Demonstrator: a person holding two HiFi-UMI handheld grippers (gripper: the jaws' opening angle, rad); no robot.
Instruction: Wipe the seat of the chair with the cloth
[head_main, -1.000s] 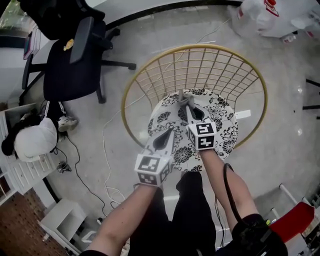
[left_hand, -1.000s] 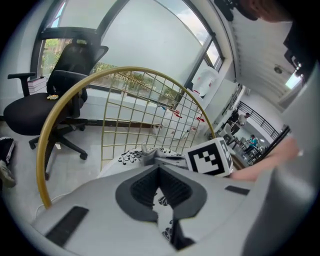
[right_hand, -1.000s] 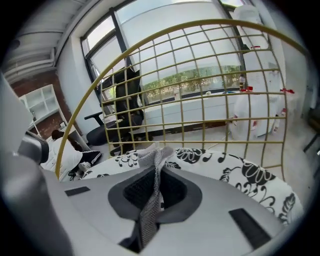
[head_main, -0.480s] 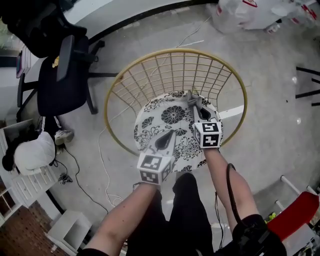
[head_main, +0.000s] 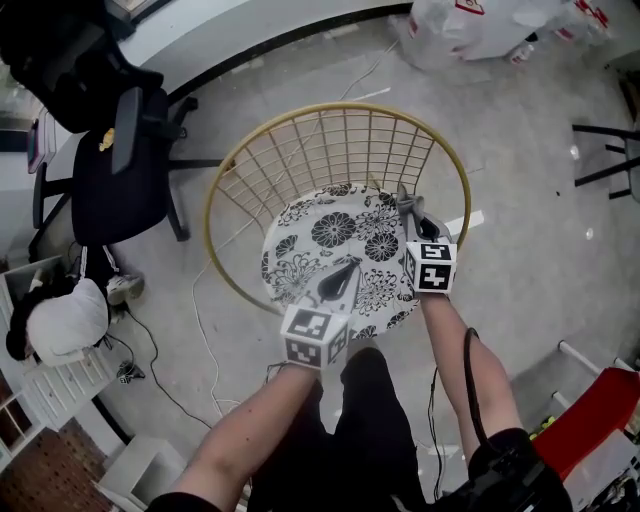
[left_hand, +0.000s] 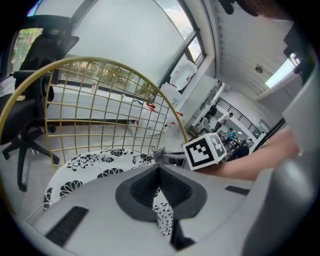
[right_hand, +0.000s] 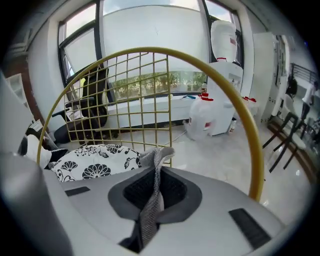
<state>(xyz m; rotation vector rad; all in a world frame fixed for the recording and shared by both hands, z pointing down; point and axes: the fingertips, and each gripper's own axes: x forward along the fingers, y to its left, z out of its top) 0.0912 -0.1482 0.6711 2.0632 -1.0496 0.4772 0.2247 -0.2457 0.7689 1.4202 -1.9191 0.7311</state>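
The chair has a gold wire frame (head_main: 300, 130) and a round white seat cushion with black flowers (head_main: 330, 235). My right gripper (head_main: 404, 196) is shut on a grey cloth (head_main: 412, 212) at the seat's right edge; in the right gripper view the cloth (right_hand: 151, 200) hangs pinched between the jaws, the cushion (right_hand: 95, 162) to its left. My left gripper (head_main: 350, 265) hovers over the seat's front part, jaws shut with nothing in them. In the left gripper view its tips (left_hand: 160, 167) point across the cushion (left_hand: 90, 165) at the right gripper's marker cube (left_hand: 205, 150).
A black office chair (head_main: 110, 170) stands to the left. White plastic bags (head_main: 480, 25) lie beyond the wire chair. Cables (head_main: 200, 330) run over the grey floor. A red object (head_main: 600, 410) is at the lower right, a white shelf (head_main: 50, 380) at the lower left.
My right gripper has carried the cloth from the seat's middle to its right edge. The left gripper stays over the seat's front.
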